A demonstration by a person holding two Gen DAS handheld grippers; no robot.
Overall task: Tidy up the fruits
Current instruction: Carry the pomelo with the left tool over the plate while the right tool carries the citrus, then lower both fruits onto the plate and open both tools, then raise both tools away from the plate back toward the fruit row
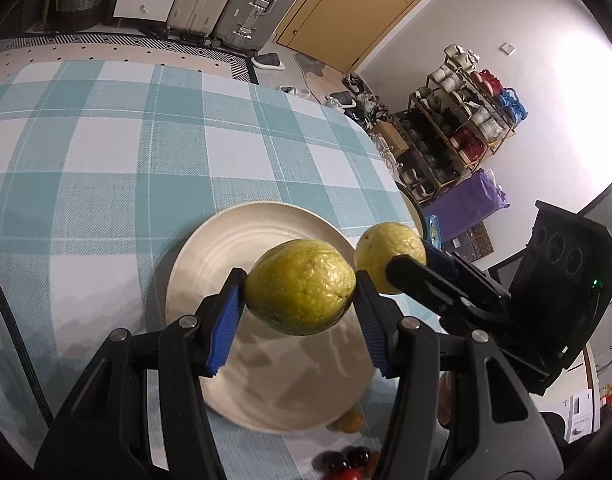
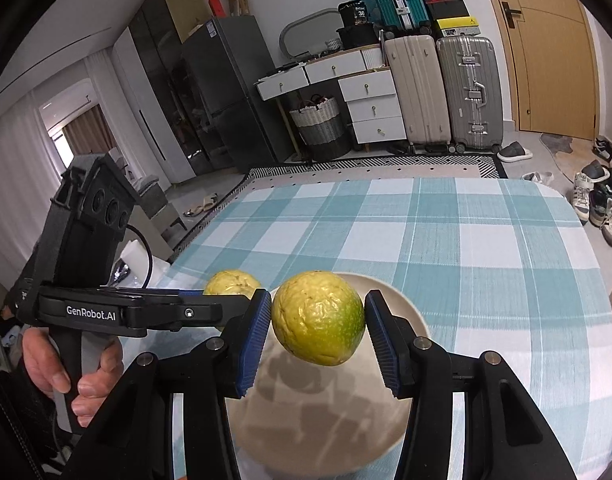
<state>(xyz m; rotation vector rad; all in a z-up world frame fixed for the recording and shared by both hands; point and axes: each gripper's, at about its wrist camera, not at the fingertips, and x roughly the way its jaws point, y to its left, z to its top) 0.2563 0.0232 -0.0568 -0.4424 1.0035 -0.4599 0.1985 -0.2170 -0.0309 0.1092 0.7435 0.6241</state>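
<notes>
The plate [image 1: 210,248] lies on the tablecloth [image 1: 106,152] near its front edge. Above the plate, the left gripper [image 1: 300,304] holds one guava [image 1: 300,288], and the right gripper [image 2: 318,334] holds a second guava [image 2: 318,318] just beside it, to the right. Behind the table stand two suitcases [image 2: 446,92], left of the door [image 2: 546,60].

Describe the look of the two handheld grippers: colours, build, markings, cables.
Both grippers, left and right, are black plastic with silver pivot bolts and ribbed blue pads on the fingers. In the right wrist view the left one shows white "GenRobot.AI" lettering, a grey handle, a black cable and a boxy black module on top.
</notes>
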